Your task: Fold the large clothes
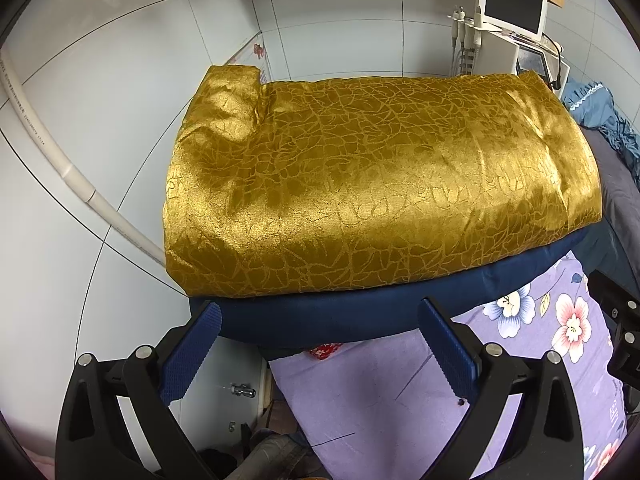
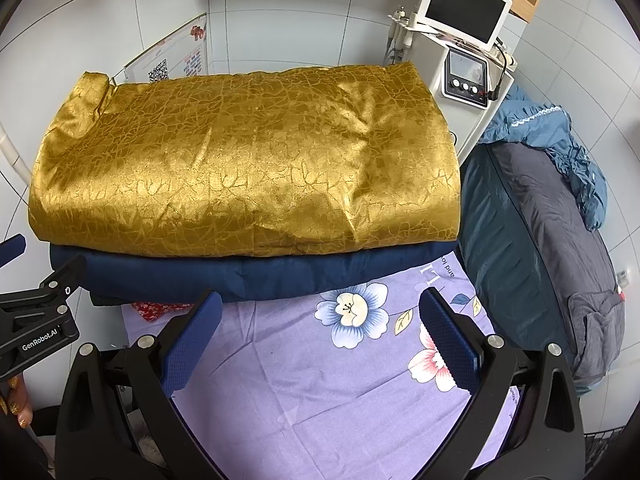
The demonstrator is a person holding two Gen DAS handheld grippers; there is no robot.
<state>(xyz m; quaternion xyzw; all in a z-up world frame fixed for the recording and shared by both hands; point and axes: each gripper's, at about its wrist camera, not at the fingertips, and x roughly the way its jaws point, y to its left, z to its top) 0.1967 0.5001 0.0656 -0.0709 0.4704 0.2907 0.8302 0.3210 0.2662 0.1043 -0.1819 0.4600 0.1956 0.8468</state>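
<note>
— Gold cloth first, from the left wrist view. Where does it lie?

— Folded gold garment (image 1: 380, 184) sits flat on a folded navy garment (image 1: 340, 312), whose front edge juts out a little beneath it. Both rest at the far end of a purple floral sheet (image 1: 380, 392). The gold piece's near edge runs straight; its left edge hangs close to a white pipe (image 1: 76, 184) on the tiled wall (image 1: 120, 60).

— And the left gripper (image 1: 320, 344)?

— Jaws spread wide, nothing between them, blue pads (image 1: 192, 356) just short of the navy edge. The left pad hangs beyond the sheet's left border.

— Right wrist view?

— Same stack: gold garment (image 2: 248, 168) on navy garment (image 2: 260, 276), with a red patterned scrap (image 2: 150, 308) peeking out under the navy corner. The right gripper (image 2: 320, 340) is wide open and empty above bare floral sheet (image 2: 320, 400), with free sheet between it and the stack.

— Room at the sides?

— Rightward, a grey and teal bundle (image 2: 540, 248) lies close beside the stack, a white machine with a screen (image 2: 464, 12) behind. Leftward, the left gripper (image 2: 36, 308) enters at the edge.
</note>
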